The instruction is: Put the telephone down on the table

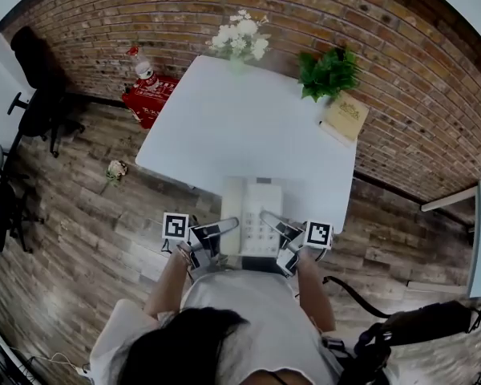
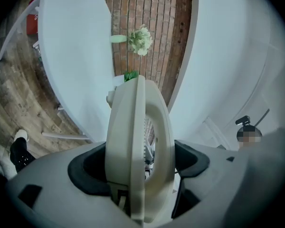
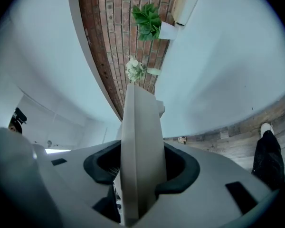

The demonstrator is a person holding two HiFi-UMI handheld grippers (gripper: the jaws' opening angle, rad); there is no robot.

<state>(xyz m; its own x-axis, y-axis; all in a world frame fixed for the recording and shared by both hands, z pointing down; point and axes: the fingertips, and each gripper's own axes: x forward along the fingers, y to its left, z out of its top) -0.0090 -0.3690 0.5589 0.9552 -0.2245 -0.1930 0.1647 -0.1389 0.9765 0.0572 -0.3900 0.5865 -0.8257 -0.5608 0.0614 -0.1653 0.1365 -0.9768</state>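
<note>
A white desk telephone [image 1: 253, 215] with its handset and keypad facing up hangs over the near edge of the white table [image 1: 224, 119]. My left gripper [image 1: 224, 231] clamps its left side and my right gripper [image 1: 274, 223] clamps its right side. In the left gripper view the telephone [image 2: 138, 146] stands edge-on, filling the gap between the dark pads of the left gripper [image 2: 140, 170]. The right gripper view shows the same telephone [image 3: 140, 146] edge-on, pressed between the pads of the right gripper [image 3: 141, 170]. Whether the telephone's underside touches the table is hidden.
White flowers [image 1: 242, 37] stand at the table's far edge, a green plant [image 1: 329, 72] at the far right corner, and a book [image 1: 345, 117] beside it. A red crate [image 1: 148, 99] sits on the wooden floor to the left, near black chairs [image 1: 36, 95]. A brick wall lies behind.
</note>
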